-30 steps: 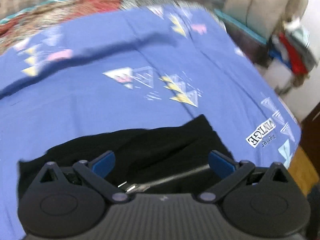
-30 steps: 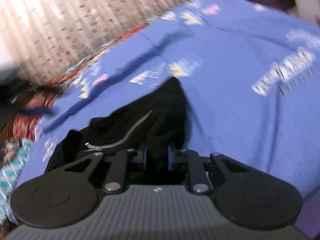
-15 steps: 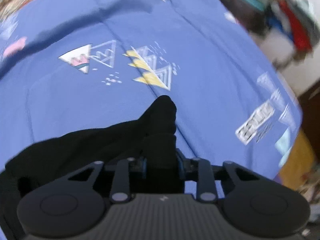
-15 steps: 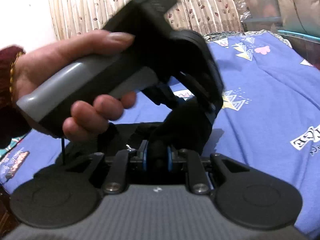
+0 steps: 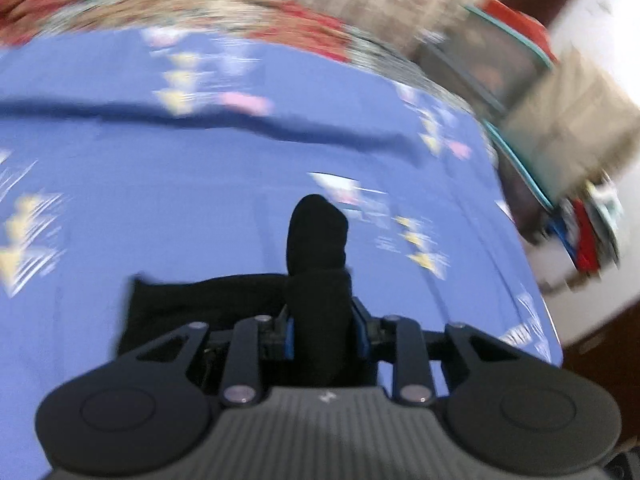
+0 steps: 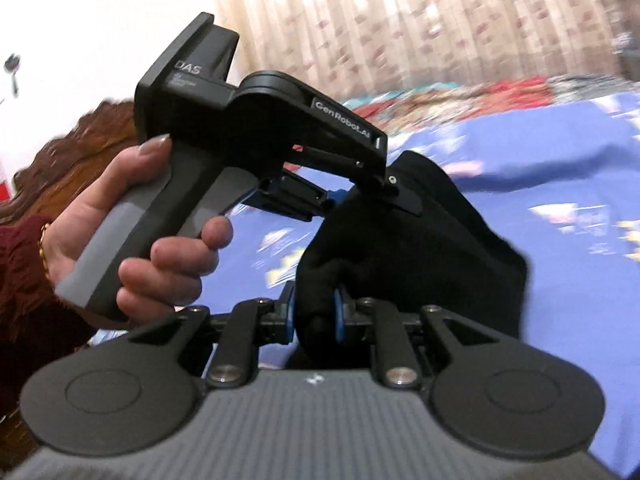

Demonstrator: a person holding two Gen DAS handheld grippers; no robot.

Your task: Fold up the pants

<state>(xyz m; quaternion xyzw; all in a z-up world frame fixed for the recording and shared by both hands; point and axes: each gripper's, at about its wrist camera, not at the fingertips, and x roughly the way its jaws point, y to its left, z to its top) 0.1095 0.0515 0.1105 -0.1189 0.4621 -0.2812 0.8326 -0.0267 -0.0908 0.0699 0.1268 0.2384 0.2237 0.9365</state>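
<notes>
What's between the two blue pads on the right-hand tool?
A bunched fold of the black pants, pinched between the right gripper's blue pads. The right wrist view shows it.

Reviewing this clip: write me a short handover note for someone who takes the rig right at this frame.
Left gripper: shut on a bunched fold of the black pants; its jaws have just been closing, cloth between them.
Right gripper: shut on another bunch of the same pants, held up off the bed.
The person's left hand shows in the right wrist view, gripping the left tool's handle close beside the right gripper.
Pants: both ends pinched and raised; the rest trails on the blue bedsheet.
Done: both grasps made.
Left: lay the pants flat, fold, release. No finished fold is visible yet.
</notes>
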